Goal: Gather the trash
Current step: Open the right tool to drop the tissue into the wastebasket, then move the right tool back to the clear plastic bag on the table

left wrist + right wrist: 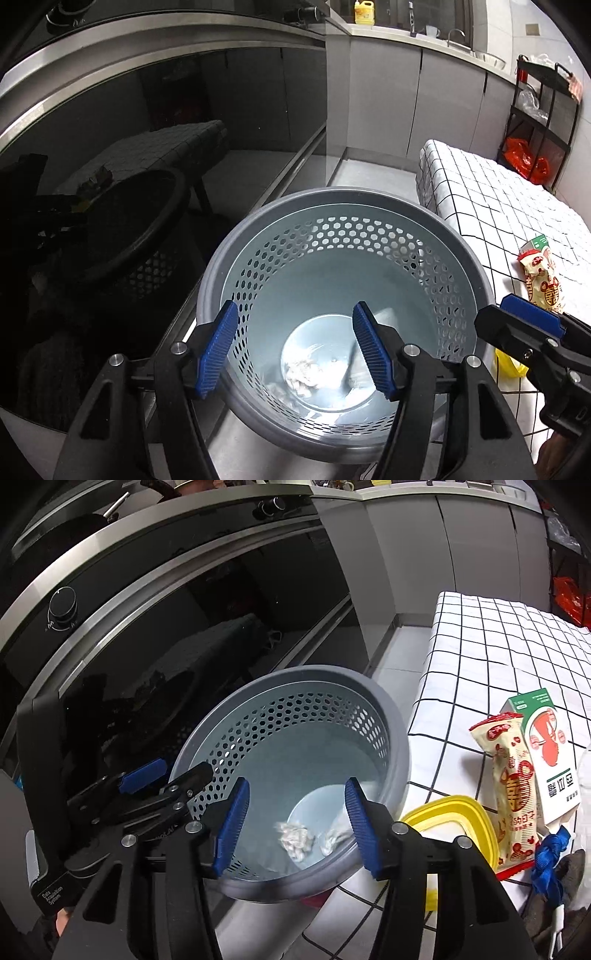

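Observation:
A grey perforated trash bin (258, 236) stands on the floor by the table; it also shows in the right wrist view (399, 738). Crumpled white paper (301, 374) lies at its bottom, seen too in the right wrist view (295, 840). My left gripper (295, 352) is open and empty above the bin's mouth. My right gripper (293, 829) is open and empty above the bin, and shows at the right of the left wrist view (524, 321). A snack wrapper (513, 794), a milk carton (550, 760) and a yellow lid (454, 816) lie on the checked tablecloth (480, 635).
A dark glass oven front (184, 646) with knobs stands left of the bin. Grey cabinets (388, 103) run along the back. A black rack (543, 122) with red bags stands at the far right. A blue strap (546, 860) lies by the wrapper.

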